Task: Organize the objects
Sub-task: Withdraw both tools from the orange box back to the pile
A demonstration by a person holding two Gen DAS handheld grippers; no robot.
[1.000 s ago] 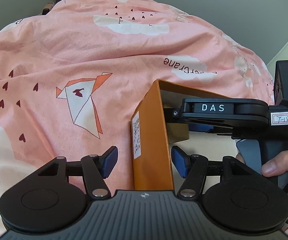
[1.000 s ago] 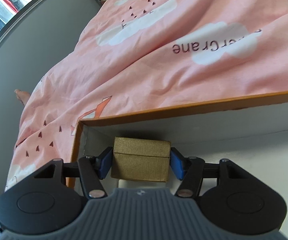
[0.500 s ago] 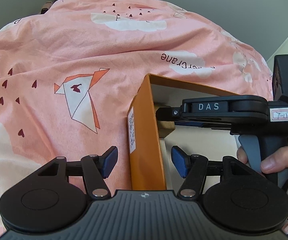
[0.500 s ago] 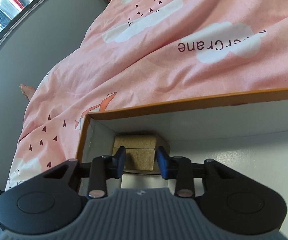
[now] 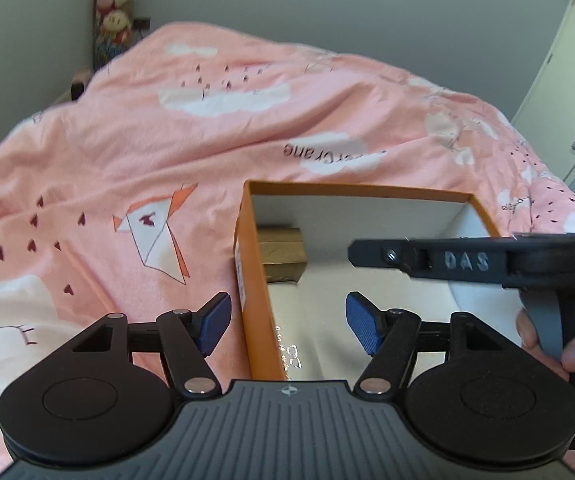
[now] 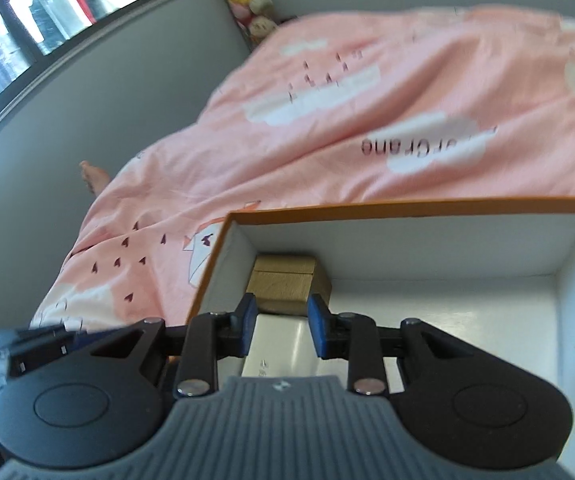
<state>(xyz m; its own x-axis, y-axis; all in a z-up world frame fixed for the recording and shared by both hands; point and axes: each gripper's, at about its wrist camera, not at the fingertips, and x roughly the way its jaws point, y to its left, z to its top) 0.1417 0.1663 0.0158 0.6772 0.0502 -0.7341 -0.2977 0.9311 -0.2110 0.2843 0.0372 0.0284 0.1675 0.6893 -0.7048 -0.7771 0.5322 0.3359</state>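
Observation:
An orange cardboard box (image 5: 359, 190) with a white inside lies open on the bed. A small gold box (image 5: 281, 256) (image 6: 283, 284) stands in its far left corner, free of both grippers. My left gripper (image 5: 287, 328) straddles the orange box's left wall, jaws opening and clear of the wall. My right gripper (image 6: 283, 326) hovers over the orange box (image 6: 407, 206), short of the gold box. Its jaws are closing with nothing pressed between them. A flat white item (image 6: 279, 344) lies below it. From the left wrist view the right gripper (image 5: 357, 250) shows side-on.
The pink duvet (image 5: 207, 140) with cloud and paper-crane prints surrounds the box. Plush toys (image 5: 115, 8) stand by the far wall. A window (image 6: 27, 20) is at the left, a door (image 5: 567, 60) at the right. A hand (image 5: 547, 344) grips the right gripper's handle.
The right gripper let go of the gold box, drew back and rose, its jaws narrowing. The left gripper also rose and pulled back, its jaws spreading a little.

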